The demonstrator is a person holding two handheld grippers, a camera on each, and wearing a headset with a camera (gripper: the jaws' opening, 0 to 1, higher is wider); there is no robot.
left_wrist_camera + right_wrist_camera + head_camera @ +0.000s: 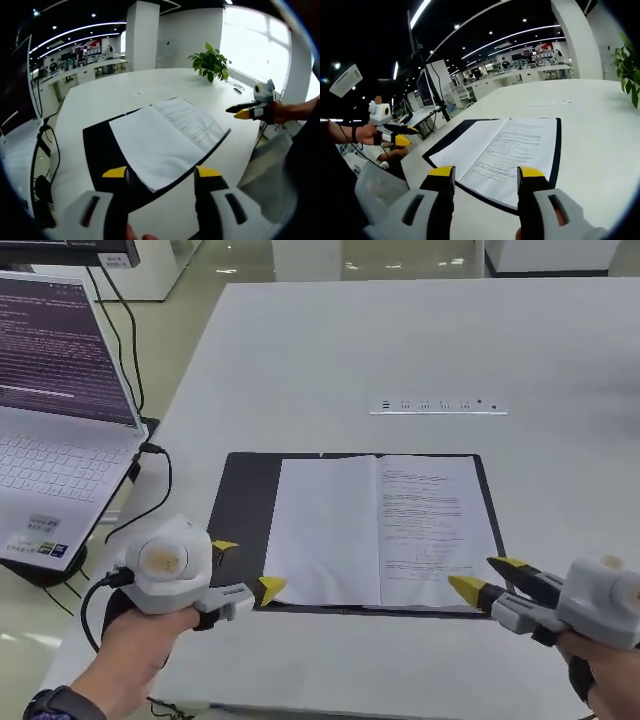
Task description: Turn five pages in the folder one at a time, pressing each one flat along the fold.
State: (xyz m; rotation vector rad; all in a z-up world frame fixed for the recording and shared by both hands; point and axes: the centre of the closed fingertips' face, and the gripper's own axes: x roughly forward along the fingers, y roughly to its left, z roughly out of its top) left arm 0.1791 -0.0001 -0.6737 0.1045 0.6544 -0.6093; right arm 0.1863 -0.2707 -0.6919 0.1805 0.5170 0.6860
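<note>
I held my left gripper [247,567], jaws spread, at the 7 o'clock corner of the open folder [243,525]; my right gripper [487,577], jaws likewise spread, sat at 5 o'clock.

Black folder [243,530] open flat, pages [380,528] level
</note>
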